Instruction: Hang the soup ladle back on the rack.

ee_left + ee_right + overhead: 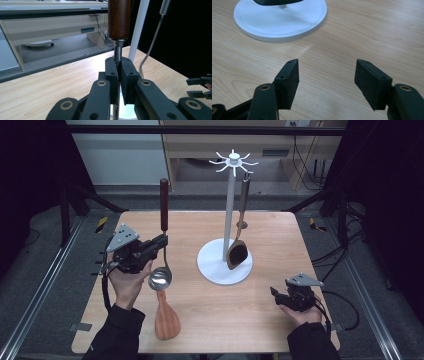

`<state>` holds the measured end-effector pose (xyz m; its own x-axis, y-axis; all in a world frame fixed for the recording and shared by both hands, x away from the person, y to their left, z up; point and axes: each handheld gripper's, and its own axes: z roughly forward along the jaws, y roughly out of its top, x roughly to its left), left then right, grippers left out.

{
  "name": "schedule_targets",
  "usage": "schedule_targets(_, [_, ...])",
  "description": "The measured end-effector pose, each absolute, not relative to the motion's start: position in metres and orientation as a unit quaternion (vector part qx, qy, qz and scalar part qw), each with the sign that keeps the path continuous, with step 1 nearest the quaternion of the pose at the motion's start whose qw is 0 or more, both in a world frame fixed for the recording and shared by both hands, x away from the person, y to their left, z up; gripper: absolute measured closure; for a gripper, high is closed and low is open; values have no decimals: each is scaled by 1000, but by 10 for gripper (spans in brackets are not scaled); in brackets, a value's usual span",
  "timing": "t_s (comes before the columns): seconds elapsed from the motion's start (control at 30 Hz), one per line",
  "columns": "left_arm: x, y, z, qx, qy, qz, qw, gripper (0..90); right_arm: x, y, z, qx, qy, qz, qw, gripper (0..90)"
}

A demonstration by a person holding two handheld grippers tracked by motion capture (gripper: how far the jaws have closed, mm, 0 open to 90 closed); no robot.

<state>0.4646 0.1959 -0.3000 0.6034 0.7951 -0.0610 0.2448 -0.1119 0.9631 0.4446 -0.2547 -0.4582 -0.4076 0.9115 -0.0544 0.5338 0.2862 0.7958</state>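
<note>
Steel ladle held upright, bowl just above the wooden table.

Left gripper pinches its metal neck below the dark wooden handle, at nine o'clock from the white hook stand. Right gripper rests spread and empty. Hanging it likely needs a steady lift and a level approach to a free hook.

My left gripper clamps a steel ladle w/ dark wood handle upright, bowl down, just above the table's left half, beside the white rack w/ a dark spoon hanging.
</note>
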Motion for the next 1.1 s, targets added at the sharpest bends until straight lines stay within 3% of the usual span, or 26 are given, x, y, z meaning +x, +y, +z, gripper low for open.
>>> schedule_targets(1.1, [490, 140, -277, 736, 297, 233, 562, 852, 445, -257, -459, 475, 759, 361, 261, 369])
